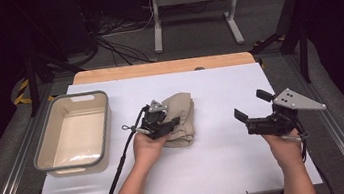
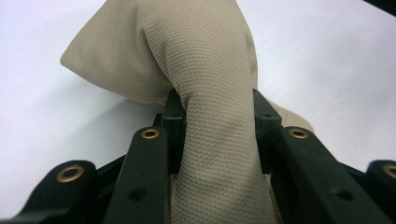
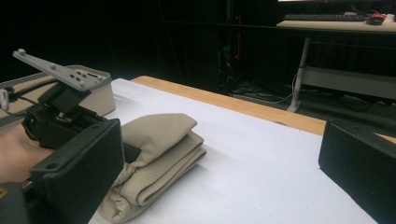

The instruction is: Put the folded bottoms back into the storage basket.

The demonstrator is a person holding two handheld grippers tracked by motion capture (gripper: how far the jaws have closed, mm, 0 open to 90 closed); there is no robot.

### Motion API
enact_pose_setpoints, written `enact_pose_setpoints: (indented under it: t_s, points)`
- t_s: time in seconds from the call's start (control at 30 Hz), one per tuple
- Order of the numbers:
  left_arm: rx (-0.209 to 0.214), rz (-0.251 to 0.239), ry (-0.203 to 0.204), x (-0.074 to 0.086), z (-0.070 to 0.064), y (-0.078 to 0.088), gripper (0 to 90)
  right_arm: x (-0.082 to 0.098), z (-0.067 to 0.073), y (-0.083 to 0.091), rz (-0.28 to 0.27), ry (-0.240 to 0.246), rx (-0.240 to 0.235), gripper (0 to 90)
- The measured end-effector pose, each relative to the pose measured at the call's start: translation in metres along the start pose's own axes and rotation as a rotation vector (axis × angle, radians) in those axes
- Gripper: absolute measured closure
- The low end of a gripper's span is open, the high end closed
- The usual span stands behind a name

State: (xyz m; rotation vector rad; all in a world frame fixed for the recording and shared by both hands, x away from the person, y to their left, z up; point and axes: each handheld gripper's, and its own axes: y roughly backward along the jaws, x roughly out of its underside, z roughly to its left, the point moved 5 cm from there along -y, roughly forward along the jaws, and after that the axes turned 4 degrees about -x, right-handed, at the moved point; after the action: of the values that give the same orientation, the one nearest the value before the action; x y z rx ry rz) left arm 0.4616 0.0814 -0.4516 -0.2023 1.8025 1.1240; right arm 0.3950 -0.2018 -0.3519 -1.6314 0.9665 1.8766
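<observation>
I see the folded beige cloth (image 1: 181, 118) lying mid-bench (image 1: 229, 165), its long axis running 12 to 6 o'clock. My left claw (image 1: 169, 123) comes in from 9 o'clock and pinches a raised fold (image 2: 210, 116) between its pads. My right claw (image 1: 251, 105), well off at 3 o'clock, gapes wide, empty.

Beige cloth (image 2: 205, 93) bunched, pinched between black gripper (image 2: 215, 105) jaws
</observation>
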Motion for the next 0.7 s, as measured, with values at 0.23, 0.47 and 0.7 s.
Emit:
enact_pose_setpoints:
  t_s: [0.23,0.47,0.7]
  points:
    - [0.006,-0.043,0.013,-0.007,0.005,0.014,67.6,0.000,0.000,0.000,-0.001,-0.001,0.001,1.0]
    - [0.008,-0.083,0.027,-0.013,0.010,0.030,67.5,0.000,0.001,-0.001,0.003,0.002,0.001,1.0]
    - [-0.002,-0.106,0.024,-0.017,0.014,0.045,67.4,0.000,0.001,-0.001,0.003,0.003,0.001,1.0]
